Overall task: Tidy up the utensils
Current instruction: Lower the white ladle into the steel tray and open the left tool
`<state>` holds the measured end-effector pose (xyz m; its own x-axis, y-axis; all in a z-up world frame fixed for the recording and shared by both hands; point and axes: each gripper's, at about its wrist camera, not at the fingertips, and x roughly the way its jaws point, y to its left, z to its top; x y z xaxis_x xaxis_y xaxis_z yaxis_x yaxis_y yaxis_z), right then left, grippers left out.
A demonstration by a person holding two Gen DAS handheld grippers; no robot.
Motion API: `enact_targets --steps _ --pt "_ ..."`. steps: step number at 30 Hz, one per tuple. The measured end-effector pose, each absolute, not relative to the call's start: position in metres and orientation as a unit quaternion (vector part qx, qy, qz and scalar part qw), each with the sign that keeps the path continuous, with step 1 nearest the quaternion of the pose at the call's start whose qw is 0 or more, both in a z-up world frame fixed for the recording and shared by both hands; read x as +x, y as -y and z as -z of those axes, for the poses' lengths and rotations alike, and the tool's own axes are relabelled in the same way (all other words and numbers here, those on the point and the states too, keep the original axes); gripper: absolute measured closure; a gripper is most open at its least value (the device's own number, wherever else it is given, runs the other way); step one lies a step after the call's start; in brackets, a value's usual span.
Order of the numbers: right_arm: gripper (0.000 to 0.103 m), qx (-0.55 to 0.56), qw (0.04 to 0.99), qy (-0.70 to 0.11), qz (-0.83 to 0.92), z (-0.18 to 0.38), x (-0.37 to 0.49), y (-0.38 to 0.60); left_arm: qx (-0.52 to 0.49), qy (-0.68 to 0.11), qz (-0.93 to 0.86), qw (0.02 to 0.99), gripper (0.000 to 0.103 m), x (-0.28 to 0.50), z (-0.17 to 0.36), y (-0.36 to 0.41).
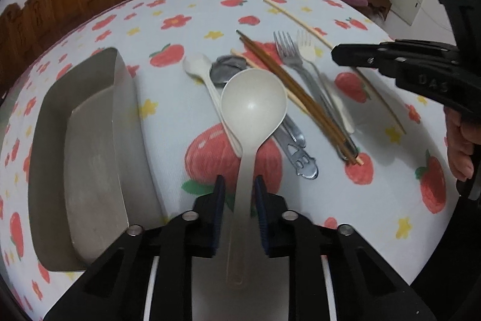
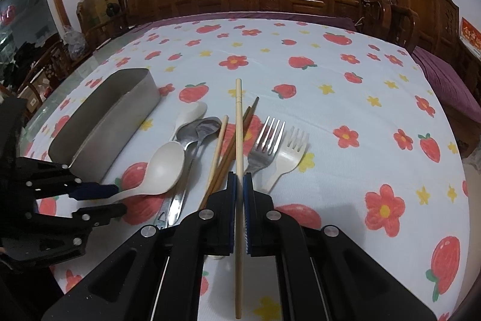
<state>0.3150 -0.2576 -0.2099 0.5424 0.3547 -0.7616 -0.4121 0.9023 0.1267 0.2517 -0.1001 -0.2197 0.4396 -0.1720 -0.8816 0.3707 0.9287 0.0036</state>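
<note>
On the strawberry-print tablecloth [image 2: 345, 98] before carved wooden chairs, the left gripper [image 1: 239, 188] straddles the light, stiff ladle [image 1: 254, 106] without yet pinching its slick handle, while the right gripper [image 2: 239, 179] is clenched mid-length on a thin pale chopstick [image 2: 239, 140], beside the empty steel tray [image 2: 144, 89].

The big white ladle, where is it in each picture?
Left wrist view: the ladle sits in the middle, its handle between the left gripper fingers.
Right wrist view: the ladle is lower left.
Shared landmark: the metal tray, left of the ladle in both.
</note>
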Motion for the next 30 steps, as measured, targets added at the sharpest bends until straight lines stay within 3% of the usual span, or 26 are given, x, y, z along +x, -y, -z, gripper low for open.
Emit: enact_targets --steps 18,30 --pt "0.097 -0.014 0.888 -0.385 -0.253 0.175 0.291 0.229 0.059 -0.434 0.139 0.888 0.095 0.249 0.141 0.063" --pt "0.097 -0.002 0.890 -0.373 -0.262 0.166 0.281 0.199 0.028 -0.441 0.089 0.893 0.094 0.280 0.147 0.003"
